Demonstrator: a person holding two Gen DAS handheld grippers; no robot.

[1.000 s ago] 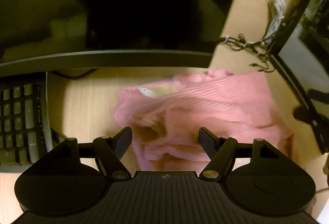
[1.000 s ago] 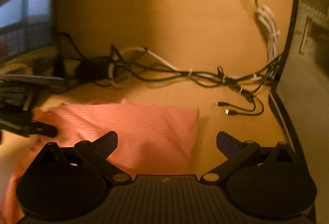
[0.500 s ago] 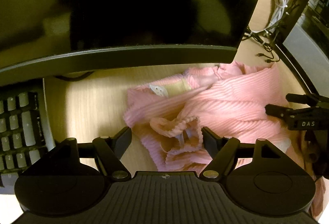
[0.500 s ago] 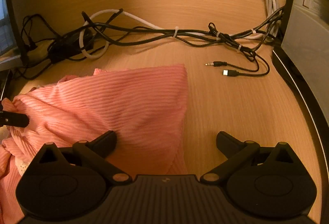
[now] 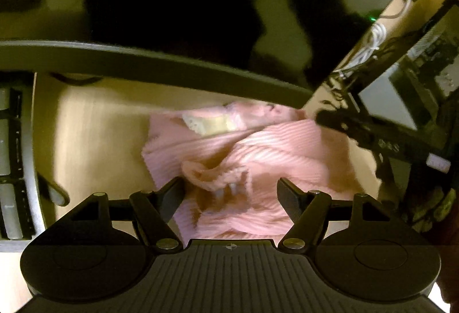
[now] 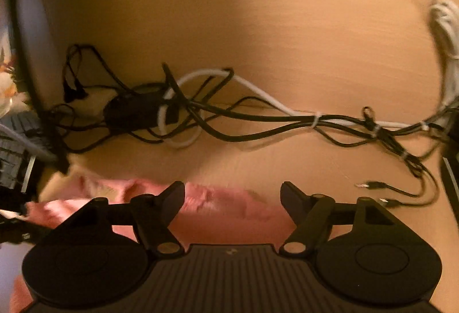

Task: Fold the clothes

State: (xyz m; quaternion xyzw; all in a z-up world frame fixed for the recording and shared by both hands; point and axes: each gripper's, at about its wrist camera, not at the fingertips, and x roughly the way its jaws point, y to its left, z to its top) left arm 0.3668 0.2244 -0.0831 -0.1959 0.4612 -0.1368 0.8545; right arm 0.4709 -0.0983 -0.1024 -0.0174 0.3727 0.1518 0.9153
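Wooden desk (image 6: 258, 26) bears rumpled pink ribbed garment (image 5: 272, 152); both hand-held grippers closing, gripping nothing.

One crumpled pink ribbed knit garment (image 5: 275, 146) at six o'clock; one grey keyboard (image 5: 13, 158) at nine; two black two-finger grippers (image 5: 231, 191) (image 6: 232, 192).

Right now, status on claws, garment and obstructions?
Left claw and right claw both closing, pink garment between the jaws, not pinched. Garment crumpled on desk. Monitor and cables close behind.
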